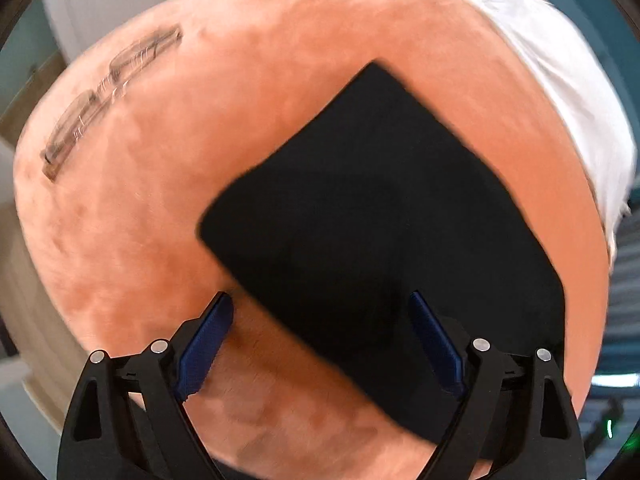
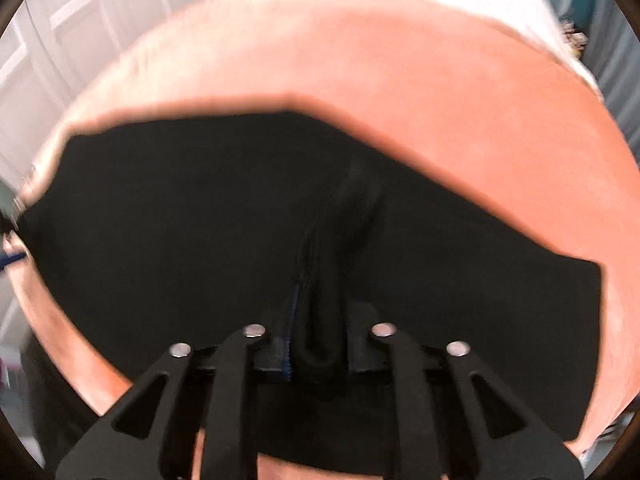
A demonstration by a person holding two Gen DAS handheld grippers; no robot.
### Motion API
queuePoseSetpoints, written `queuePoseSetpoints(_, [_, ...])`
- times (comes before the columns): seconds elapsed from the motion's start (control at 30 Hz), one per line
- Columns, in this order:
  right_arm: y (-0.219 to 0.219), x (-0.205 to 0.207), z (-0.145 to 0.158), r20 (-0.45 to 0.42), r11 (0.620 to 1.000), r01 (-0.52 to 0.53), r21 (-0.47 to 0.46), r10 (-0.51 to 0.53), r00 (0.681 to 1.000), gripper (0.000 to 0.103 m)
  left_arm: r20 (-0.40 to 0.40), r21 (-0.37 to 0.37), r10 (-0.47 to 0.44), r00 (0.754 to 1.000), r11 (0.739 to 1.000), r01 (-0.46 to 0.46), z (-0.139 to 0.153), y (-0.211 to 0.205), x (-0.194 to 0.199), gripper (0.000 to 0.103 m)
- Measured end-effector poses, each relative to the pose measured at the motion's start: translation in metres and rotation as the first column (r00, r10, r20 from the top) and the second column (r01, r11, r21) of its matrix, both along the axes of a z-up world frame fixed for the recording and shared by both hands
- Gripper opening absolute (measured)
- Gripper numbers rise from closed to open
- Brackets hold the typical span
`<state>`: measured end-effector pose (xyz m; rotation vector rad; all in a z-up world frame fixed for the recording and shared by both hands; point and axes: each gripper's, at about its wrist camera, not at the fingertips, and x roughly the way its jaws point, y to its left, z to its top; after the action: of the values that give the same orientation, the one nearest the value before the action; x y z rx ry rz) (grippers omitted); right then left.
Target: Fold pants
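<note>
Two hand-held grippers on show, and they're doing very different jobs. Right hand-held gripper (image 2: 316,344) first: its jaws are clenched tight on a bunched ridge of the black pants (image 2: 200,232), the cloth pinched up between the fingers and running away from them as a raised crease. A thin line of blue pad peeks out on the left side of that pinch. From there the pants spread out wide to both sides, a broad dark panel lying on an orange blanket (image 2: 480,100), fuzzy and soft-looking.

Over to the left hand-held gripper (image 1: 322,340): released, jaws spread wide, blue pads (image 1: 204,348) well apart and nothing between them. It hovers over the near edge of the pants (image 1: 380,220), which from this side look like a flat, squared-off dark shape with one corner pointing away. The left finger sits over the orange blanket (image 1: 200,160), the right finger over the black cloth.

Further out, a pair of glasses (image 1: 108,96) lies on the blanket, well apart from the pants. At the blanket's far edge, white fabric (image 1: 560,80) shows. The picture is blurred throughout.
</note>
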<state>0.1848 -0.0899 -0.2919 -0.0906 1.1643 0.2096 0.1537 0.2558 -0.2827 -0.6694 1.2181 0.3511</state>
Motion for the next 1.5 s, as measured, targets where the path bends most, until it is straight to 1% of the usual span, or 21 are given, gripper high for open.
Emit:
queuePoseSetpoints(0.07, [-0.002,-0.005,0.014,0.04,0.999,0.01,0.051,-0.012,0.999,0.04,0.04,0.059,0.009,0.999,0.998,-0.012,0.007,-0.006,0.005,0.064])
queuePoseSetpoints(0.1, [-0.008,-0.01,0.025,0.058,0.995,0.012,0.103,-0.018,0.998,0.051,0.051,0.074,-0.037,0.998,0.997,0.033,0.014,-0.014,0.012,0.026])
queuePoseSetpoints(0.13, [-0.016,-0.015,0.035,0.074,0.989,0.022,0.149,-0.033,0.997,0.059,0.053,0.075,-0.073,0.996,0.995,0.068,0.02,-0.023,0.017,0.017])
queuePoseSetpoints(0.17, [-0.026,-0.019,0.046,0.091,0.982,0.038,0.184,-0.055,0.994,0.074,0.068,0.095,-0.093,0.993,0.992,0.086,0.03,-0.033,0.02,0.016])
queuePoseSetpoints(0.2, [-0.037,-0.024,0.054,0.11,0.977,0.051,0.207,-0.075,0.991,0.077,0.102,0.135,-0.14,0.985,0.983,0.125,0.049,-0.051,0.023,0.015])
queuePoseSetpoints(0.33, [-0.103,-0.045,0.083,0.193,0.975,0.15,0.165,-0.181,0.964,0.077,0.227,0.245,-0.395,0.89,0.908,0.34,0.124,-0.155,0.017,0.015])
queuePoseSetpoints(0.47, [-0.185,-0.063,0.091,0.19,0.934,0.319,0.16,-0.346,0.919,0.086,0.267,0.277,-0.659,0.703,0.751,0.599,0.153,-0.291,-0.016,0.02])
queuePoseSetpoints(0.5, [-0.209,-0.07,0.09,0.184,0.916,0.363,0.168,-0.391,0.902,0.086,0.254,0.258,-0.716,0.65,0.698,0.668,0.146,-0.329,-0.026,0.032])
queuePoseSetpoints(0.53, [-0.221,-0.074,0.087,0.177,0.906,0.384,0.177,-0.413,0.893,0.086,0.237,0.234,-0.762,0.602,0.646,0.726,0.134,-0.36,-0.034,0.055])
queuePoseSetpoints(0.57, [-0.232,-0.076,0.083,0.167,0.896,0.403,0.186,-0.433,0.886,0.086,0.189,0.211,-0.81,0.556,0.586,0.782,0.113,-0.395,-0.042,0.063])
queuePoseSetpoints(0.67, [-0.258,-0.093,0.067,0.117,0.872,0.441,0.211,-0.471,0.875,0.086,0.079,0.238,-0.848,0.524,0.526,0.816,0.086,-0.436,-0.062,0.064])
queuePoseSetpoints(0.77, [-0.273,-0.11,0.061,0.093,0.856,0.453,0.247,-0.487,0.869,0.086,0.07,0.287,-0.847,0.527,0.523,0.802,0.094,-0.435,-0.074,0.073])
queuePoseSetpoints(0.87, [-0.274,-0.115,0.055,0.053,0.835,0.43,0.342,-0.474,0.879,0.087,0.093,0.359,-0.796,0.598,0.587,0.726,0.118,-0.401,-0.081,0.081])
queuePoseSetpoints(1.0, [-0.256,-0.093,0.049,0.008,0.824,0.355,0.442,-0.399,0.917,0.09,0.096,0.404,-0.667,0.739,0.705,0.584,0.139,-0.339,-0.064,0.085])
queuePoseSetpoints(1.07, [-0.238,-0.069,0.03,-0.04,0.848,0.336,0.41,-0.352,0.935,0.091,0.074,0.423,-0.618,0.783,0.73,0.537,0.137,-0.324,-0.066,0.085])
queuePoseSetpoints(1.13, [-0.219,-0.057,0.009,-0.067,0.862,0.325,0.388,-0.326,0.943,0.077,0.037,0.441,-0.569,0.821,0.747,0.498,0.135,-0.302,-0.059,0.085])
queuePoseSetpoints(1.23, [-0.195,-0.051,0.011,0.019,0.931,0.268,0.249,-0.281,0.96,0.026,0.03,0.462,-0.552,0.833,0.747,0.478,0.139,-0.294,-0.059,0.085])
queuePoseSetpoints(1.27, [-0.199,-0.05,0.022,0.027,0.926,0.259,0.273,-0.277,0.961,0.008,0.034,0.469,-0.557,0.83,0.742,0.479,0.142,-0.296,-0.058,0.085])
queuePoseSetpoints(1.37, [-0.225,-0.054,0.088,0.12,0.883,0.22,0.415,-0.293,0.949,0.003,0.032,0.493,-0.57,0.821,0.724,0.483,0.146,-0.298,-0.052,0.085])
queuePoseSetpoints(1.43, [-0.232,-0.06,0.121,0.217,0.912,0.204,0.355,-0.293,0.931,0.003,0.022,0.512,-0.584,0.811,0.704,0.493,0.144,-0.306,-0.045,0.085])
queuePoseSetpoints(1.5, [-0.243,-0.057,0.118,0.205,0.923,0.234,0.306,-0.304,0.93,0.004,0.009,0.531,-0.597,0.802,0.682,0.502,0.139,-0.315,-0.04,0.085])
